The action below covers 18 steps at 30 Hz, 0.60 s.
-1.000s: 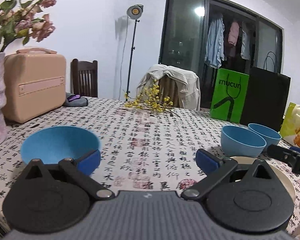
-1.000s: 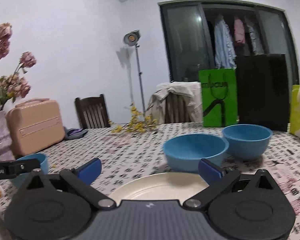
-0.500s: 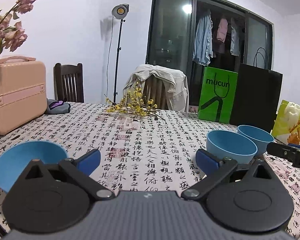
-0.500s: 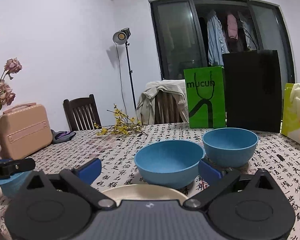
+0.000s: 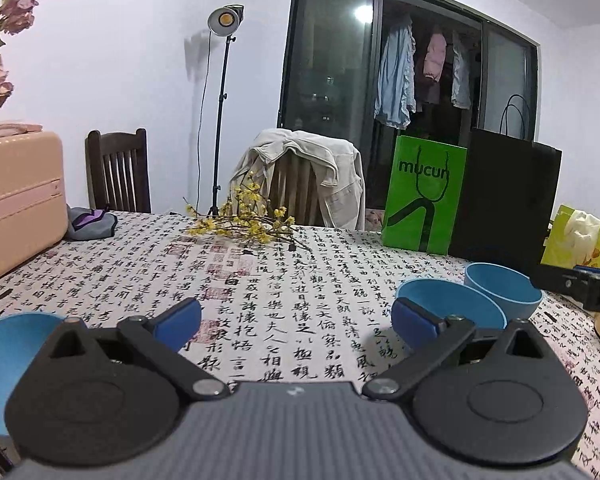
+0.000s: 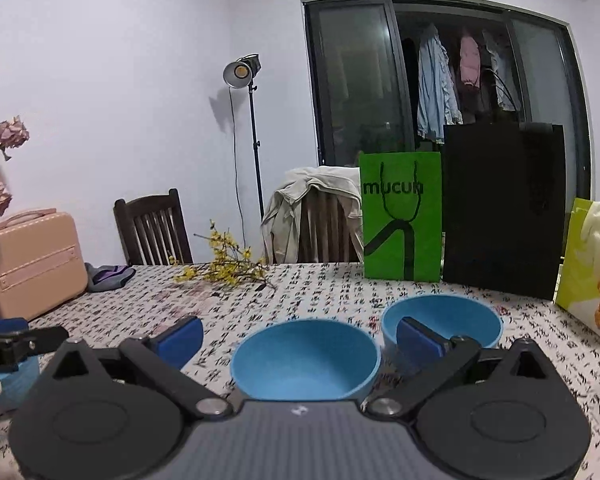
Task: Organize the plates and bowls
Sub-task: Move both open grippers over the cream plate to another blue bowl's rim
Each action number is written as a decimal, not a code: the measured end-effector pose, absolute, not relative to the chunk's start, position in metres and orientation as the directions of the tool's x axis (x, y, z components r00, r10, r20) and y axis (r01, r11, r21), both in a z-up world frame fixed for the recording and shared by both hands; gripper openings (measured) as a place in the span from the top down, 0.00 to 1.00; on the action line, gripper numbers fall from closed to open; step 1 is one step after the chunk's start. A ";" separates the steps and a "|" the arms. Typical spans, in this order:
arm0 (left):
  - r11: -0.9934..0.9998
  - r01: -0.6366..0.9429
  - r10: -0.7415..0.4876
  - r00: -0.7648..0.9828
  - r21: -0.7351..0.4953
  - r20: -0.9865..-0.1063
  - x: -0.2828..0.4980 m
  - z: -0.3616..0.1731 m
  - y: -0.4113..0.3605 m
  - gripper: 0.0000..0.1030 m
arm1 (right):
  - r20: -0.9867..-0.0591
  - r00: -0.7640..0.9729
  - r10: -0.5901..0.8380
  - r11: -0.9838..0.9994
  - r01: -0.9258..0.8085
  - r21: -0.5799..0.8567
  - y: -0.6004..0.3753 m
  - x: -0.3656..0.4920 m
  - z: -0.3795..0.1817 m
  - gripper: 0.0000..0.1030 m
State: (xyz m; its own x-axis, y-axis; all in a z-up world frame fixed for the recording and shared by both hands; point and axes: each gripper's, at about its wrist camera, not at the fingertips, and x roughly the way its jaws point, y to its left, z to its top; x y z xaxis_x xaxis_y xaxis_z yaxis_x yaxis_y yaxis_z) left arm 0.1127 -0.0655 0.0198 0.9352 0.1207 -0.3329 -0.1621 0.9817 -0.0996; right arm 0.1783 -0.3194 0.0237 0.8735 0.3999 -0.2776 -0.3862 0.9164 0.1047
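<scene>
My left tongs [image 5: 296, 318] and right tongs [image 6: 300, 338] are both spread wide and hold nothing, above a table [image 5: 284, 280] covered in calligraphy print. Two blue bowls [image 6: 306, 358] sit side by side just ahead of my right tongs. A third blue bowl [image 5: 4, 352] rests at the near left.

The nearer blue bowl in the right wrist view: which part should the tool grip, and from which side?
Probably the near rim of the nearer blue bowl, approached from the camera side. It sits upright and open, so one finger could go inside the thin wall and one outside.
</scene>
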 end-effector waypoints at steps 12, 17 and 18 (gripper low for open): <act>0.978 -0.166 0.105 0.915 -0.127 -0.390 0.153 0.031 -0.073 0.00 | -0.340 0.844 0.416 0.907 -0.410 0.092 -0.319 0.227 0.043 0.00; 0.979 -0.172 0.109 0.899 -0.113 -0.425 0.176 0.035 -0.081 0.00 | -0.402 0.803 0.440 0.893 -0.439 0.100 -0.322 0.256 0.051 0.00; 0.978 -0.173 0.108 0.894 -0.113 -0.435 0.181 0.035 -0.083 0.00 | -0.418 0.790 0.448 0.889 -0.444 0.114 -0.323 0.262 0.051 0.00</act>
